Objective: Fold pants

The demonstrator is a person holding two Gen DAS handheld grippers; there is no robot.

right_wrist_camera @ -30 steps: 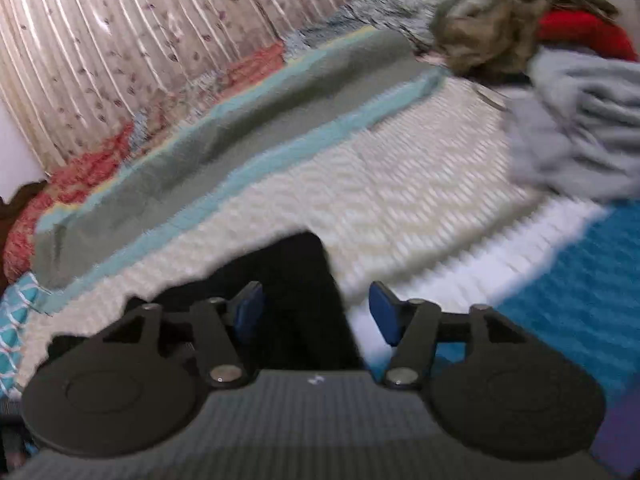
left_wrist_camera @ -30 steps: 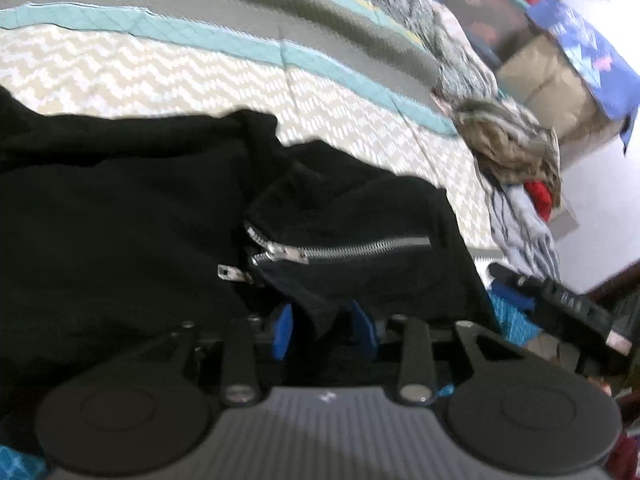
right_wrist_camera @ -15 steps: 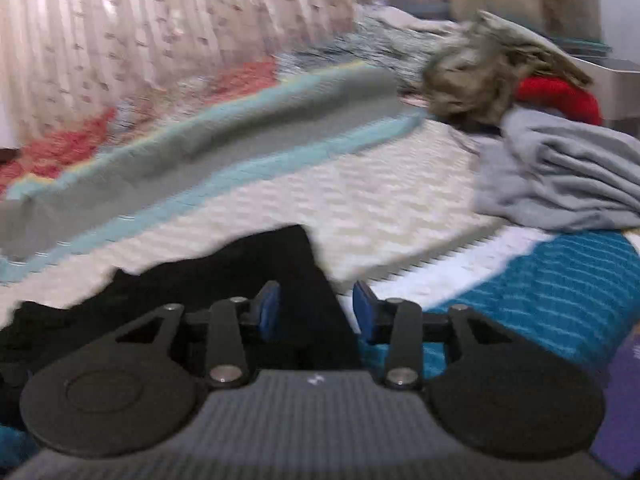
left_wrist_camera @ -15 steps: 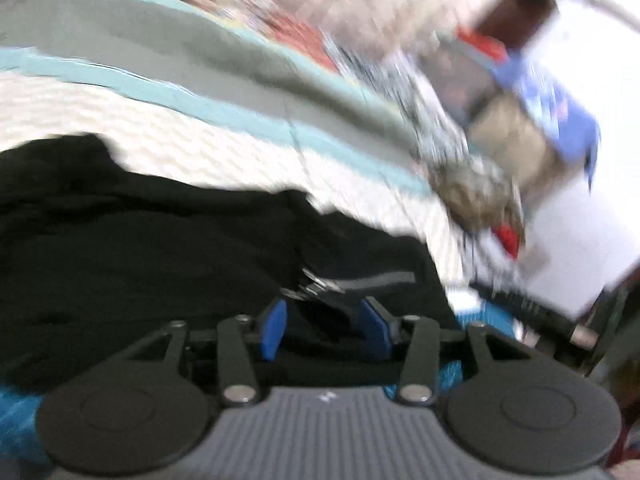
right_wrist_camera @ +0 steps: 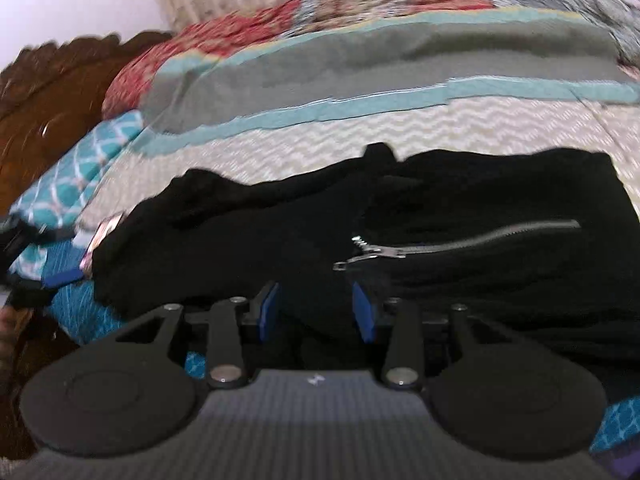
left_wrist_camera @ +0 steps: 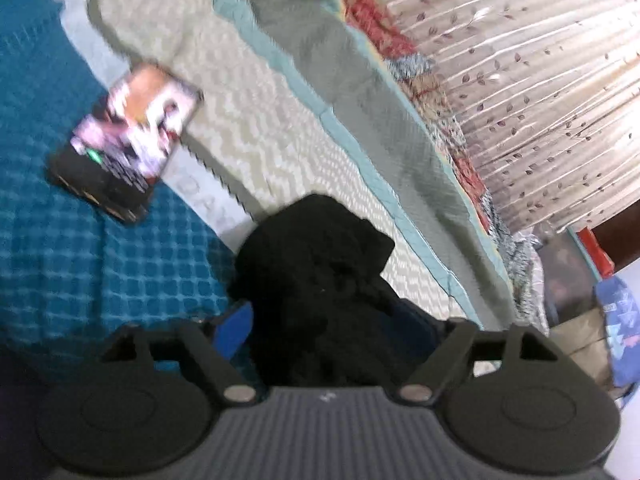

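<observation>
While the black pants lie spread across the chevron-patterned bedspread, their silver zipper runs level on the right part of the cloth in the right wrist view. A fold of that black cloth sits between the blue pads of the right gripper, which stand partly apart; whether they press on it I cannot tell through the blur. In the left wrist view a bunched dark end of the pants rises between the fingers of the left gripper, whose jaws are opening wide, the left blue pad clear of the fabric. Beyond the garment run a teal band, a grey band and a red patterned quilt. To the left, on a blue checked cover, lies a printed book or case. Pale leaf-print curtains hang behind the bed.
</observation>
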